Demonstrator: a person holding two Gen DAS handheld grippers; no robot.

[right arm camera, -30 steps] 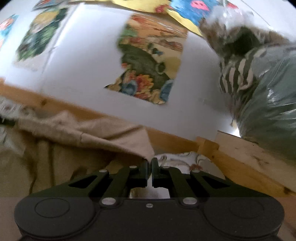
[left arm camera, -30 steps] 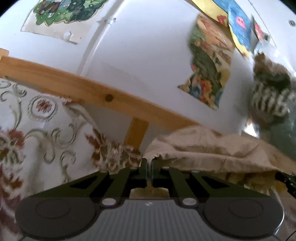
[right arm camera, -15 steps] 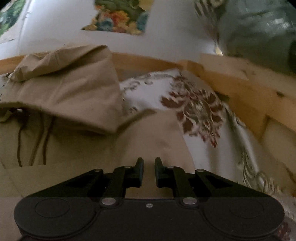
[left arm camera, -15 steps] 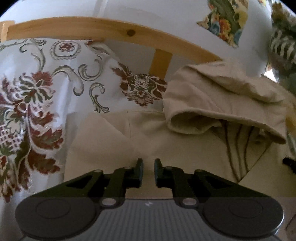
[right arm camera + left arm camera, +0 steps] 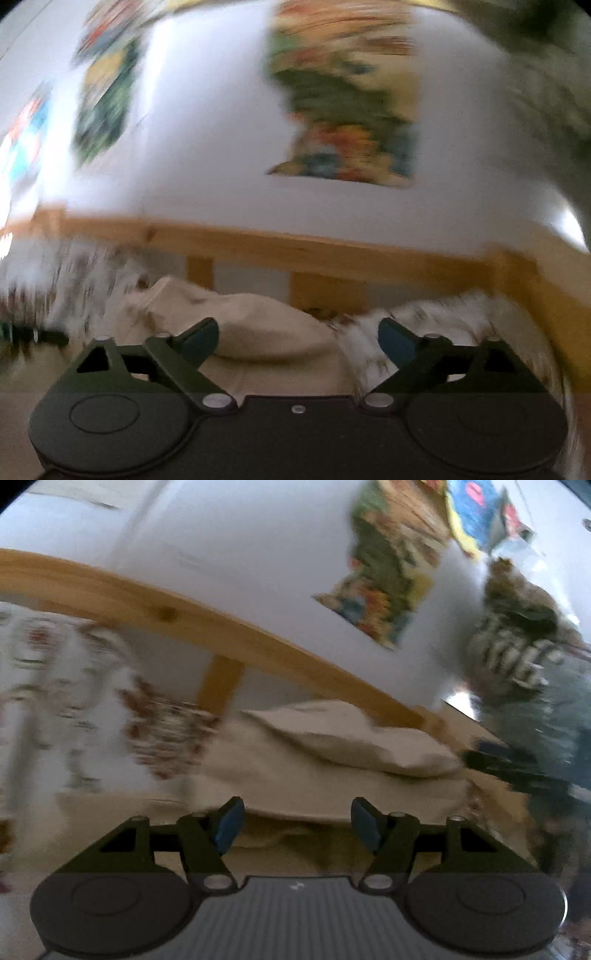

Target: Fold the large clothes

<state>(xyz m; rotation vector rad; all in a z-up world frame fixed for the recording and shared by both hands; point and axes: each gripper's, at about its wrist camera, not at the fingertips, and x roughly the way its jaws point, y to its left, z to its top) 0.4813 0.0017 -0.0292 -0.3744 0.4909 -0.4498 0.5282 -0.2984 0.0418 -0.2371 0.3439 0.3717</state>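
**Both grippers let go above the beige top**

The beige hooded top (image 5: 332,771) lies on the flowered bed cover (image 5: 74,709), its hood up near the wooden headboard (image 5: 258,642). The left gripper (image 5: 295,823) and right gripper (image 5: 299,336) are both opening, with nothing between the fingers. The top lies ahead of and below both, running side to side. Neither looks closer, I think.

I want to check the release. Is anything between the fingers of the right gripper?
No. The right gripper is opening and nothing sits between its fingers; the beige garment lies beyond them. The right wrist view shows this.
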